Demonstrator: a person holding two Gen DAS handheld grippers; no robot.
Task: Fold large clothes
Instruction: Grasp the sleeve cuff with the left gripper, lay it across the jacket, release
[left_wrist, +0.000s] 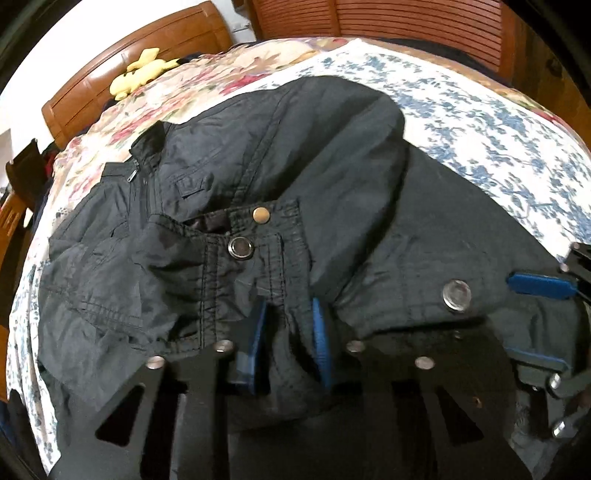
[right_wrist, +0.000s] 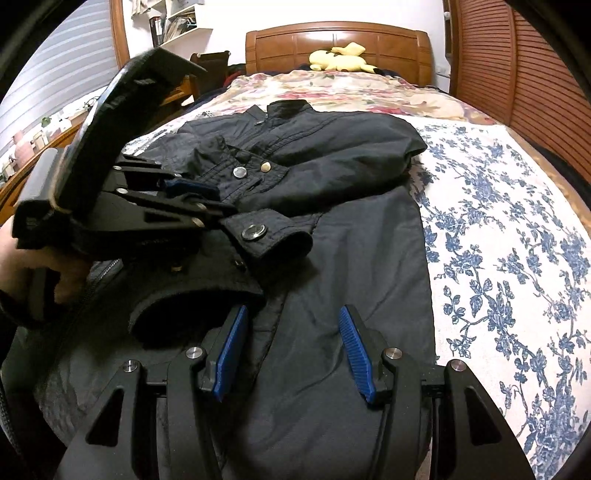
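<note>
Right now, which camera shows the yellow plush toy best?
The right wrist view: the yellow plush toy lies near the middle of the picture, whole, against the wooden headboard. The left wrist view shows it small, off to the upper left.

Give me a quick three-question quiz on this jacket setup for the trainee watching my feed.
1. True or false: the right tool is clamped on the jacket.
2. What lies against the headboard? A) a red pillow B) a yellow plush toy C) a folded towel
3. Which tool has jacket fabric pinched between its pads?

Key: 1 false, its jaws stand open over the fabric; 2 B; 3 the left tool.
</note>
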